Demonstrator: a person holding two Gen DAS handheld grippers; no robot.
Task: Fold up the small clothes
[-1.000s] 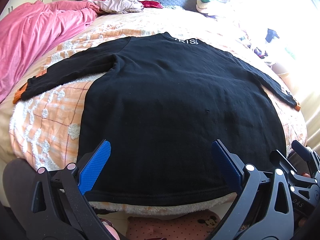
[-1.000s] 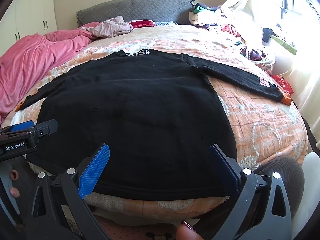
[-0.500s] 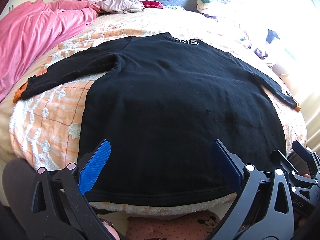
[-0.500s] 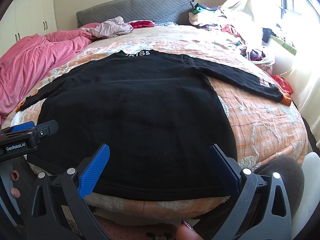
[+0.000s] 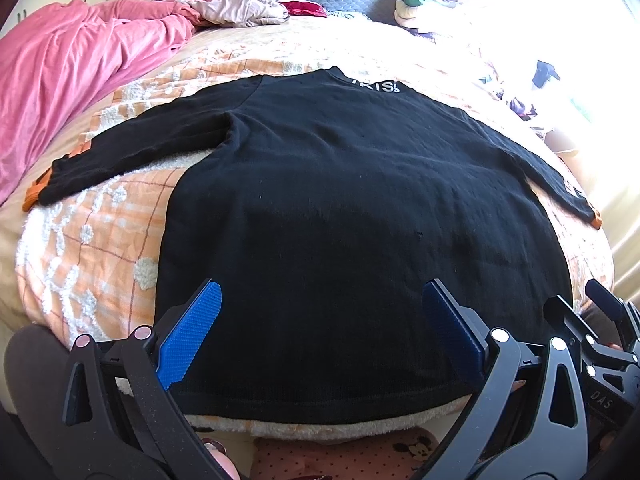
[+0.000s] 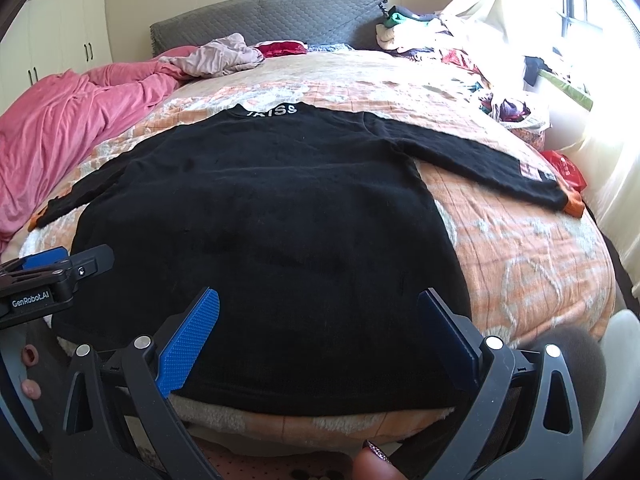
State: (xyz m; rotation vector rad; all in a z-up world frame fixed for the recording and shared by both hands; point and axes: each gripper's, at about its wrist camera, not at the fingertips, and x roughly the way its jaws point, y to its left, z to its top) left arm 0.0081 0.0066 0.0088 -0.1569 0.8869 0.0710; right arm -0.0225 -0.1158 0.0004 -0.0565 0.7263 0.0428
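Note:
A black long-sleeved sweater (image 5: 340, 208) (image 6: 260, 216) lies flat on the bed, collar with white letters at the far side, both sleeves spread out with orange cuffs. My left gripper (image 5: 320, 320) hovers open over the hem near the front edge, nothing between its blue pads. My right gripper (image 6: 316, 324) is likewise open over the hem, a little to the right. The left gripper's body (image 6: 52, 280) shows at the left of the right wrist view, and the right gripper's body (image 5: 600, 336) at the right edge of the left wrist view.
An orange-and-white checked bedspread (image 6: 520, 248) covers the bed. A pink duvet (image 5: 72, 80) is bunched along the left. Loose clothes (image 6: 224, 56) lie by the grey headboard (image 6: 280, 16), and a clothes pile (image 6: 440, 40) sits at the far right near the bright window.

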